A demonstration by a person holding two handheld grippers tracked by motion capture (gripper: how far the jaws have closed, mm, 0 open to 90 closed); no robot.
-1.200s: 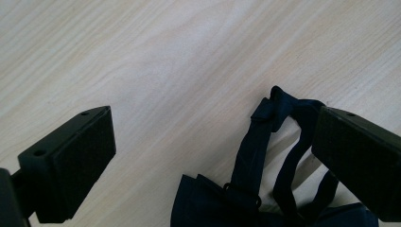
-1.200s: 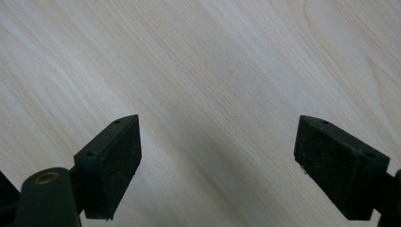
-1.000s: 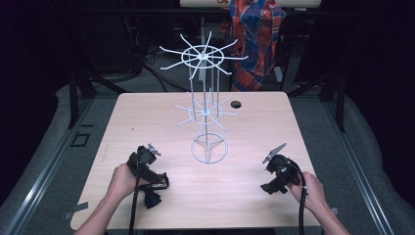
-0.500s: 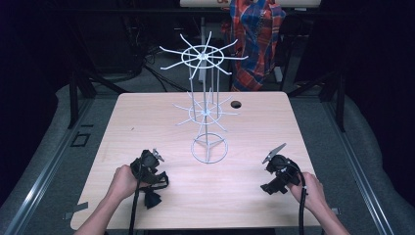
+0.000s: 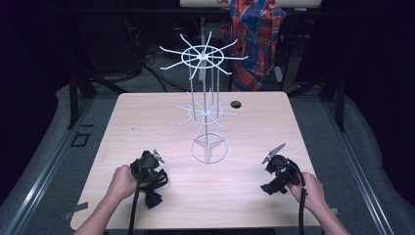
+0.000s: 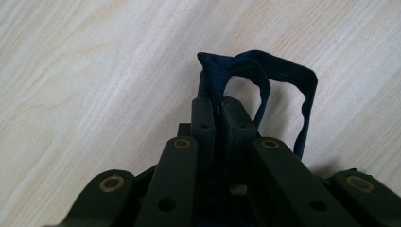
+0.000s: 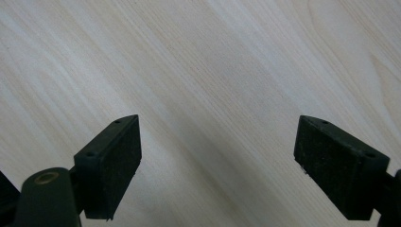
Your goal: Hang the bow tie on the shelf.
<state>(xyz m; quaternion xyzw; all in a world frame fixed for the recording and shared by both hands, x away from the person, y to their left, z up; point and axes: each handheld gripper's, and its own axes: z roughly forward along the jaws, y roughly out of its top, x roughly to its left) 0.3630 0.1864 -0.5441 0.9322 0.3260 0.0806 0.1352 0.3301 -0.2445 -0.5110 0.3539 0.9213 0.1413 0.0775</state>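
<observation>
Dark blue fabric, a thin strap with a knotted bunch at one end, pinched at that knot between the jaws of the left gripper. Just closed down, those jaws, now nearly touching with only cloth between. Gripped at the knot probably because the thickest part gives the pads most to bite on, leaving the loop free to hang open. Seen from above as a small dark shape at the near left of the counter, partly under the gripper body, still lying on the wood rather than lifted.

Loop free and arching beside the jaws, likely meant for slipping over a prong. White wire rack standing mid-counter, well apart from the strap, two tiers of radiating arms bare of anything, ring base flat on the wood; placed centrally, presumably within reach of either hand.

Right gripper resting at the near right of the counter, jaws spread wide over bare wood, nothing between; probably kept ready to help open the loop later.
</observation>
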